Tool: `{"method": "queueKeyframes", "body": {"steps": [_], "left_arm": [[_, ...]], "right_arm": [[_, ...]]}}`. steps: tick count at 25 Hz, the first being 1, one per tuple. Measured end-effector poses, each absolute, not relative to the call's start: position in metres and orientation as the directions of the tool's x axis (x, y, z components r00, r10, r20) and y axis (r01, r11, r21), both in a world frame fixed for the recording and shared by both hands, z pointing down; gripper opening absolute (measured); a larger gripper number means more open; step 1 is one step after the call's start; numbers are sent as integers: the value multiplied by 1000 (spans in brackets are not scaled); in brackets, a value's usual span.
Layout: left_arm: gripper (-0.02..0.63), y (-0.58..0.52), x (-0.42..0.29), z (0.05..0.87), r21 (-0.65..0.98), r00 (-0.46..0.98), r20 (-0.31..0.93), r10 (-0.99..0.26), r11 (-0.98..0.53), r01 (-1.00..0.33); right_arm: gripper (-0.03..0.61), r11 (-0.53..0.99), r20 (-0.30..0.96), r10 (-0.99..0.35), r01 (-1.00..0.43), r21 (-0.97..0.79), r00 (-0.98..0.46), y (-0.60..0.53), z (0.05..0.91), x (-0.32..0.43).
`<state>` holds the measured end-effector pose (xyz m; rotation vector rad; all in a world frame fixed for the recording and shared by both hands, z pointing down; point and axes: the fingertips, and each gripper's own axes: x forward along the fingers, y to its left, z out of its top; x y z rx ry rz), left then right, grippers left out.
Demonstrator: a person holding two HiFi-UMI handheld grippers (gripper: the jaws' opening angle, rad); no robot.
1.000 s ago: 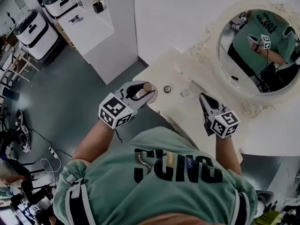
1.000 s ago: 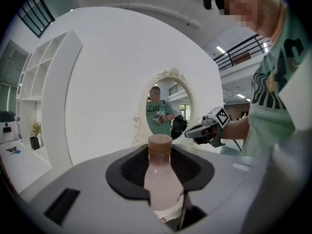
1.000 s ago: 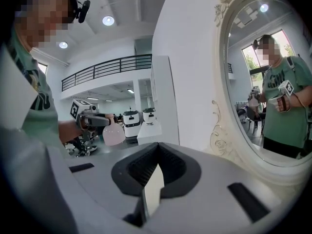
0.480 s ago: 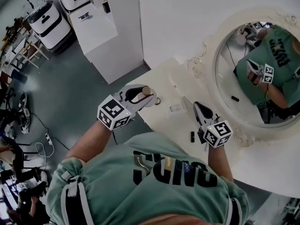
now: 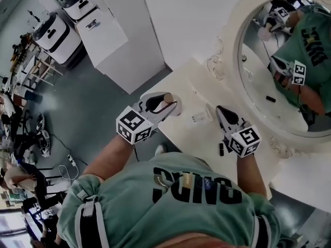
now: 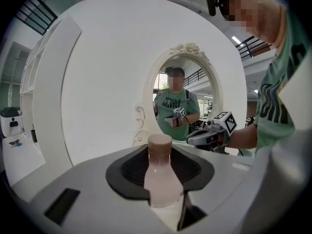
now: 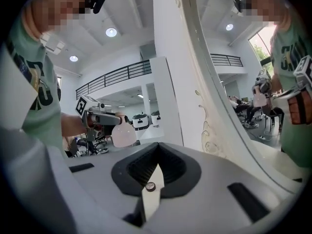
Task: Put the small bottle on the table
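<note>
1. White wall, a grey floor (image 5: 77, 107) and a white table (image 5: 189, 136) with an ornate oval mirror (image 5: 234, 61) standing on it make up the setting.
2. Between the jaws of the left gripper (image 5: 163, 104) stands the small bottle (image 6: 161, 177). It is upright, pale pink, with a tan cap that rises just past the jaw tips.
3. Those jaws stand about half apart, and their dark pads press the bottle's body on both sides.
4. From the head view, the left jaws and the bottle sit at the table's outer edge. Whether the bottle's base touches the top cannot be told.
5. The right gripper (image 5: 223, 112) has its jaws drawn together at the tips, with nothing between them.
6. Below the right jaws, through the slit near their base, a small round thing (image 7: 147, 185) shows on the table.
7. Just to the left of the right jaws' tips lies a small clear item (image 5: 199, 118). It is between the two grippers and apart from both.
8. Behind the right jaws, beside the marker cube, lies a small dark piece (image 5: 221, 149).
9. Beyond the left jaws, the mirror reflects the person in a green shirt.
</note>
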<state>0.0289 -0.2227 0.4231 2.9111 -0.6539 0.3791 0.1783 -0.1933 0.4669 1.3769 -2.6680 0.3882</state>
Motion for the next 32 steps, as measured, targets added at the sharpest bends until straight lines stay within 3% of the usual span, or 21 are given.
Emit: {"method": "queueKeyframes", "body": {"steps": [13,32], "left_arm": [[143,-281,50,435,73,921,223,-319,-937,-342],[143,-368,109,514,72,917,238,-321,-935,-346]], "right_arm": [[-6,464,233,-843,-875,-140,-484,-242,472,176],[-6,421,235,-865,-896,-138,-443,-310,531,191]]}}
